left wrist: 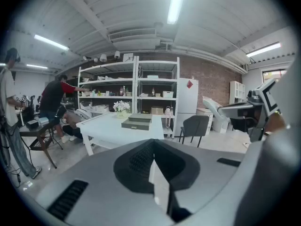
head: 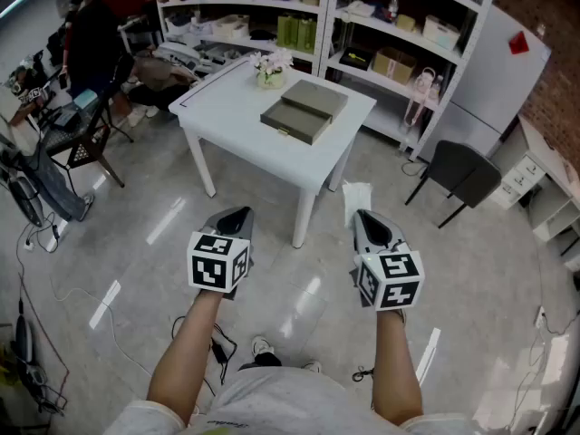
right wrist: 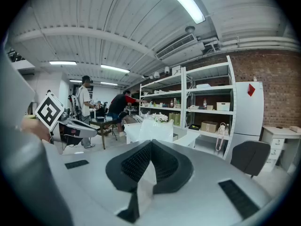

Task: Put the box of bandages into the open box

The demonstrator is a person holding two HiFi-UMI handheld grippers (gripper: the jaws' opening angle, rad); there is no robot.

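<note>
Your left gripper (head: 237, 214) and right gripper (head: 364, 217) are shut, holding nothing. The flat grey-green box (head: 304, 109) lies at 12 o'clock.

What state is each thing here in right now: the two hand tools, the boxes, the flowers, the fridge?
left gripper: shut, empty.
right gripper: shut on the white box of bandages.
grey box: on the white table, seemingly open, lid laid back.
flower pot: upright on the table.
fridge: door shut.
</note>
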